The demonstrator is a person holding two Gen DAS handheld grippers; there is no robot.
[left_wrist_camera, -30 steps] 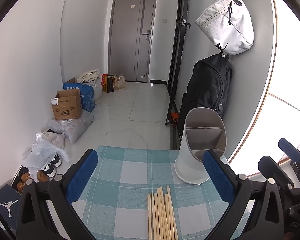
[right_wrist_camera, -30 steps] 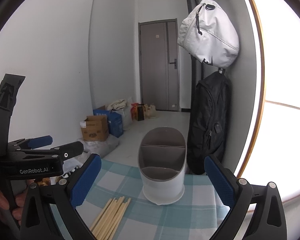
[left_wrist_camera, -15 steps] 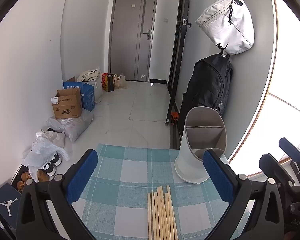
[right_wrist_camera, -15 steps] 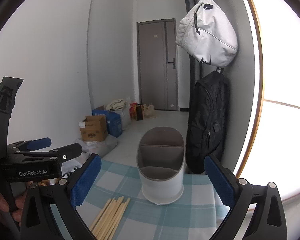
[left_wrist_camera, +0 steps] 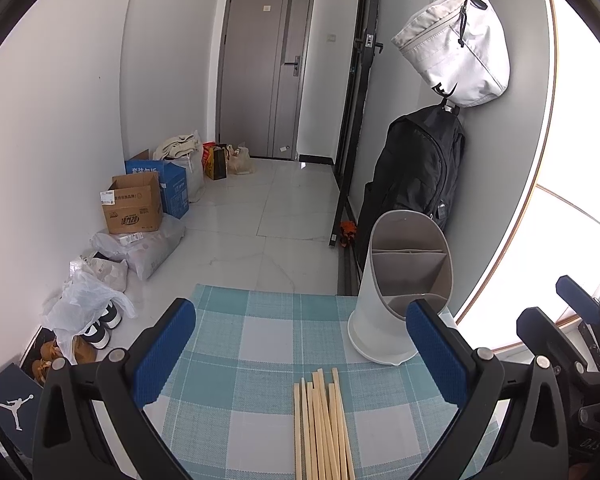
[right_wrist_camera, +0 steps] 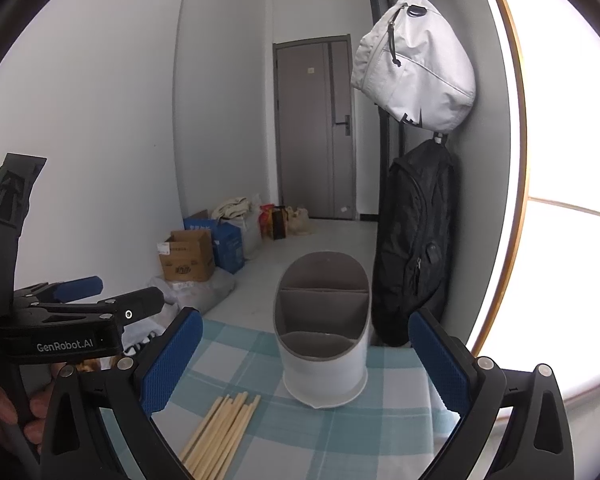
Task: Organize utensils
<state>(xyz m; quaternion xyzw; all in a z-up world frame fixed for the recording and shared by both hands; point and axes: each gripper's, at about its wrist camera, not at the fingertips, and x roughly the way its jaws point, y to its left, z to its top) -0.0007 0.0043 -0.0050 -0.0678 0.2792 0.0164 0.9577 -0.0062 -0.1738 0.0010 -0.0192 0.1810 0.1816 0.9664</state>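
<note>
Several wooden chopsticks (left_wrist_camera: 323, 428) lie bundled on the teal checked tablecloth (left_wrist_camera: 256, 344), just below my left gripper (left_wrist_camera: 300, 354), which is open and empty above them. A white utensil holder (left_wrist_camera: 400, 292) with grey divided compartments stands upright at the cloth's far right. In the right wrist view the same holder (right_wrist_camera: 323, 332) sits straight ahead of my right gripper (right_wrist_camera: 306, 360), which is open and empty. The chopsticks (right_wrist_camera: 224, 432) lie at its lower left. The left gripper (right_wrist_camera: 80, 316) shows at the left edge, held by a hand (right_wrist_camera: 0, 412).
A black backpack (left_wrist_camera: 416, 184) and a white bag (left_wrist_camera: 456, 48) hang on the wall right behind the holder. Cardboard boxes (left_wrist_camera: 134, 208), plastic bags and shoes (left_wrist_camera: 100, 320) line the floor beyond the table's left edge. A grey door (left_wrist_camera: 268, 68) closes the hallway.
Both views shift only slightly; the right gripper has drifted a little lower and nearer the holder. Chopsticks and holder stay where they were.
</note>
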